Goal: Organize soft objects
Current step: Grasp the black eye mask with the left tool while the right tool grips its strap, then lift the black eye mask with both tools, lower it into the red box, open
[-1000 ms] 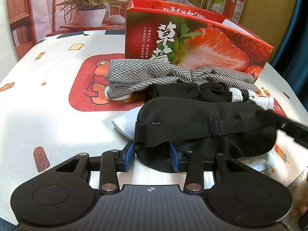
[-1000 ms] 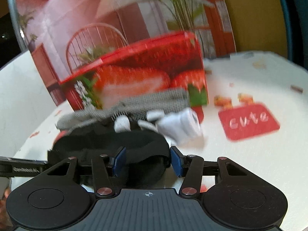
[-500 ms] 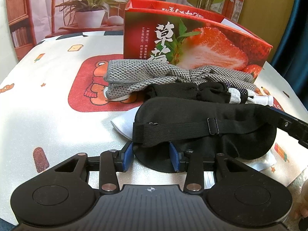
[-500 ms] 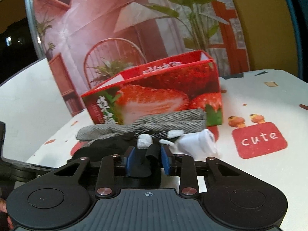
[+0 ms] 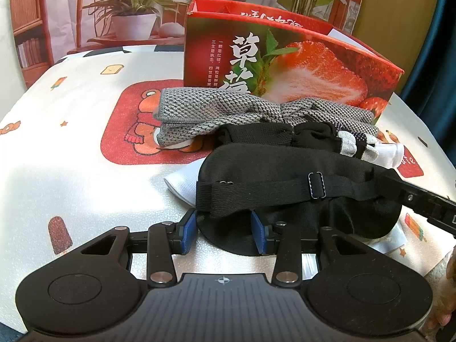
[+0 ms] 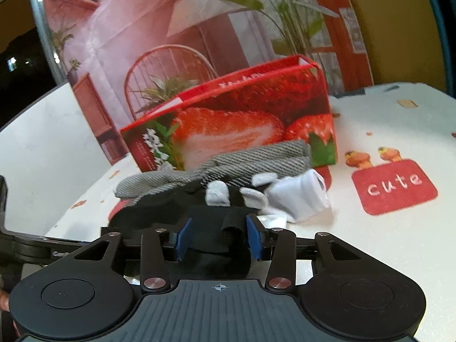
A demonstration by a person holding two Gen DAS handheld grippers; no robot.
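Lying mid-worktop (image 5: 71, 176), in front of strawberry box (image 5: 285, 65): black eye mask (image 5: 285, 171), strap uppermost, over white cloth (image 5: 182, 179). Spanning mask's near left edge: left gripper (image 5: 223, 233), blue-padded fingers (image 5: 188, 233) apart, not clamped. Bracketing bunched strap end at mask's right: right gripper (image 6: 218, 236), fingers (image 6: 253, 236) apart, contact unclear. Behind mask: black sock (image 5: 256, 134), grey knit socks (image 5: 211, 111); white sock (image 6: 299, 196) to right, toward "cute" patch (image 6: 394, 185).
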